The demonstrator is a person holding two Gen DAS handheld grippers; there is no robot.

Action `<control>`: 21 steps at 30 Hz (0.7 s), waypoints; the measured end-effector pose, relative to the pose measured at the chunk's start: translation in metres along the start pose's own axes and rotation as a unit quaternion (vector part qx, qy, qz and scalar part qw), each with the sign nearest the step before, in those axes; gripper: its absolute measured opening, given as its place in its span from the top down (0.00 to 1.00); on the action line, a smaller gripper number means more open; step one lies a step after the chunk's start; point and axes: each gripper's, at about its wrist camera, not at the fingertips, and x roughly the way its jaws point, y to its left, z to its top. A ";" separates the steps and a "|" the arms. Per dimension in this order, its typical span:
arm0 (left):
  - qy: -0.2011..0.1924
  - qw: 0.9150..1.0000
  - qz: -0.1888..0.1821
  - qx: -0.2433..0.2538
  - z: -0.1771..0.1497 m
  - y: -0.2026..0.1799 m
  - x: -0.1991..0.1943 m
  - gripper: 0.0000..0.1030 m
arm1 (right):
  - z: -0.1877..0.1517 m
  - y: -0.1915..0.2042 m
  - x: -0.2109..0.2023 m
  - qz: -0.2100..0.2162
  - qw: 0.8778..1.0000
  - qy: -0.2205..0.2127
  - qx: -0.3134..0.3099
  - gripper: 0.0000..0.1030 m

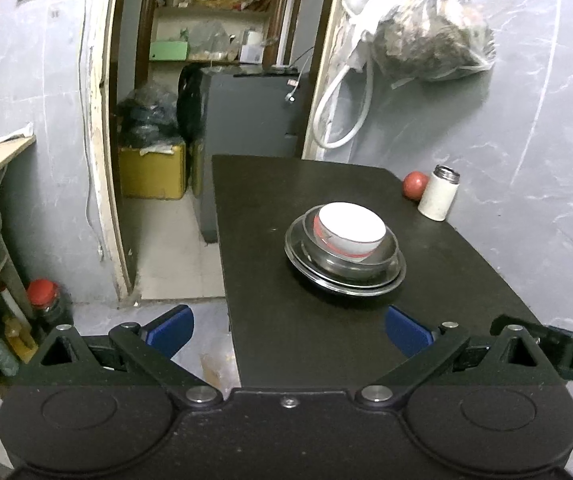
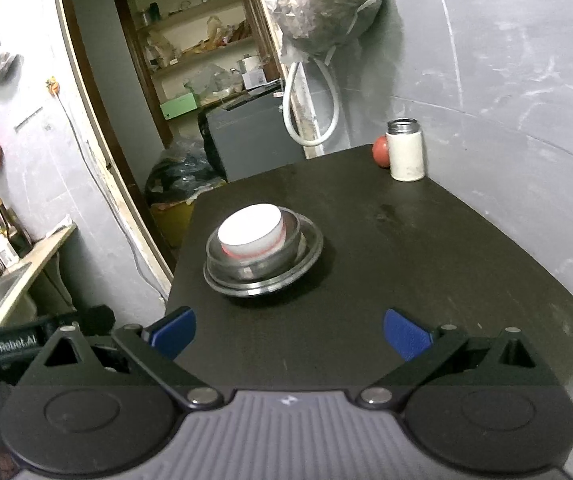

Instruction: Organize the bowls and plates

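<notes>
The white bowl [image 1: 350,234] sits nested in a steel bowl [image 1: 346,264] on a steel plate [image 1: 344,282], near the middle of the dark surface [image 1: 306,340], so the dishes look already gathered into one stack. Both the left tongs [image 1: 289,330] and the right tongs [image 2: 289,330] are spread wide and empty, short of the stack, which I judge leaves it free to be left or lifted.

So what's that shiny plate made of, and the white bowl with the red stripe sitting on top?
The shiny round plate looks like polished metal, likely steel: grey with mirror-like glints on its rim. The white bowl with the red stripe sits in a second metal dish and looks smooth and opaque, maybe ceramic or plastic; the pictures cannot settle which.
</notes>
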 end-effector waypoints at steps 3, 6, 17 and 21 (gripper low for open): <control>-0.003 1.000 -0.012 0.016 -0.009 -0.001 -0.009 0.01 | -0.010 -0.001 -0.012 -0.008 1.000 -0.005 0.005 0.00; -0.005 1.000 -0.017 0.022 -0.016 0.000 -0.016 0.01 | -0.017 -0.001 -0.021 -0.014 1.000 -0.008 0.009 0.00; 0.006 0.999 -0.023 0.022 -0.032 0.011 -0.024 0.01 | -0.034 0.004 -0.033 -0.028 1.000 0.005 0.001 0.00; 0.007 0.999 -0.025 0.024 -0.033 0.011 -0.024 0.01 | -0.036 0.005 -0.031 -0.030 0.999 0.010 0.000 0.00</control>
